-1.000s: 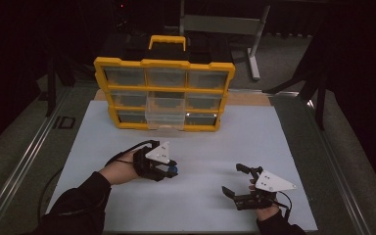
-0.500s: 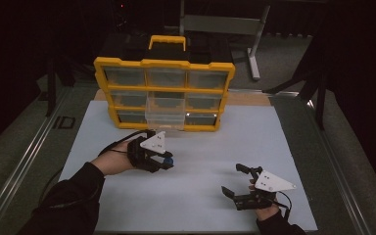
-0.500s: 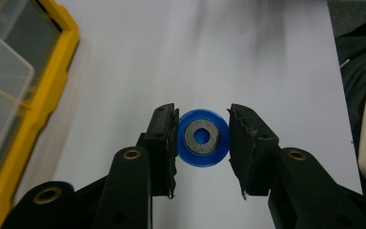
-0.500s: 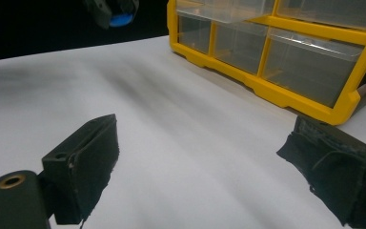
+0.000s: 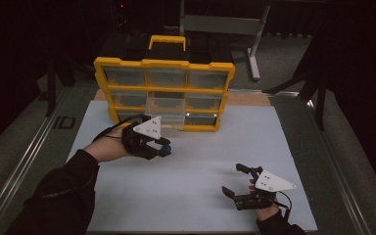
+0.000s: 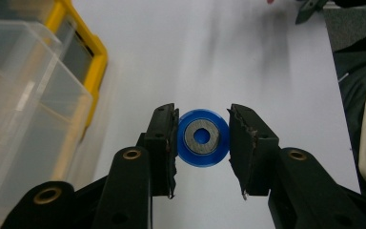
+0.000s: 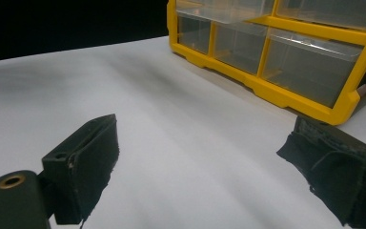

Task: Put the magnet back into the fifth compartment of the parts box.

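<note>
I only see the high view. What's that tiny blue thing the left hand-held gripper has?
Observer: A round blue disc with a grey ring in its middle, pinched between the left hand-held gripper pads.
Operator: Is it lying on the table?
Observer: No, the white mat shows behind it.
Operator: Is the other one holding something?
Observer: No, the right hand-held gripper stands wide open, empty, facing the yellow drawer organizer.

A white sheet (image 5: 191, 161) covers the table (image 5: 34, 147), with a yellow drawer organizer (image 5: 164, 93) apparently standing on it.
</note>
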Available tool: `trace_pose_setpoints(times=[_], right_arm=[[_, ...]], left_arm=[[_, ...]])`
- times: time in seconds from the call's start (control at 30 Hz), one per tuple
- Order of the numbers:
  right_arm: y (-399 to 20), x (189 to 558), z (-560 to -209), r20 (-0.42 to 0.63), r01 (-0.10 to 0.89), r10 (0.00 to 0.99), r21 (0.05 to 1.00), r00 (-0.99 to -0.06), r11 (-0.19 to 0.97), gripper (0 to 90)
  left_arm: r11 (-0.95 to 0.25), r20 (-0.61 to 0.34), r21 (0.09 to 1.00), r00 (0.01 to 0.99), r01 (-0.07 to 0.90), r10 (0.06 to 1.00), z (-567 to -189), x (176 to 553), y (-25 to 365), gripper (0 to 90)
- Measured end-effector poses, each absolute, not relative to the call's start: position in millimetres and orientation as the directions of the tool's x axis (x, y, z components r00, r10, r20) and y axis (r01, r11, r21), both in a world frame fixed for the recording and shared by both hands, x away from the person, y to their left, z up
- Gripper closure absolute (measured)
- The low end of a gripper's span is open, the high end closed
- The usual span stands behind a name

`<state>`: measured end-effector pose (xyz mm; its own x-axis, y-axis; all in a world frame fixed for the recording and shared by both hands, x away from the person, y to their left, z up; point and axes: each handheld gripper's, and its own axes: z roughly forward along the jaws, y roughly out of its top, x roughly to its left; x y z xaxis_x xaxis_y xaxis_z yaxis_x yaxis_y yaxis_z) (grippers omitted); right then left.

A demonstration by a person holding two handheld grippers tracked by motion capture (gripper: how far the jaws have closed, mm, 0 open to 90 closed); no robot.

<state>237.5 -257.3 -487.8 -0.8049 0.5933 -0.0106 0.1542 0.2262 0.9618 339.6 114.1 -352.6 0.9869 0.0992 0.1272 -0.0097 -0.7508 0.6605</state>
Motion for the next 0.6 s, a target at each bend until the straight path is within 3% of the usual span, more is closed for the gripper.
trace_pose_setpoints(times=[0.6], right_arm=[[-258,238,-488,-0.01,0.154,0.594,0.962,-0.804,0.225,9.8]], left_arm=[[-0.698,0.151,0.716,0.975,0.004,0.16,-311,368,129,62.5]])
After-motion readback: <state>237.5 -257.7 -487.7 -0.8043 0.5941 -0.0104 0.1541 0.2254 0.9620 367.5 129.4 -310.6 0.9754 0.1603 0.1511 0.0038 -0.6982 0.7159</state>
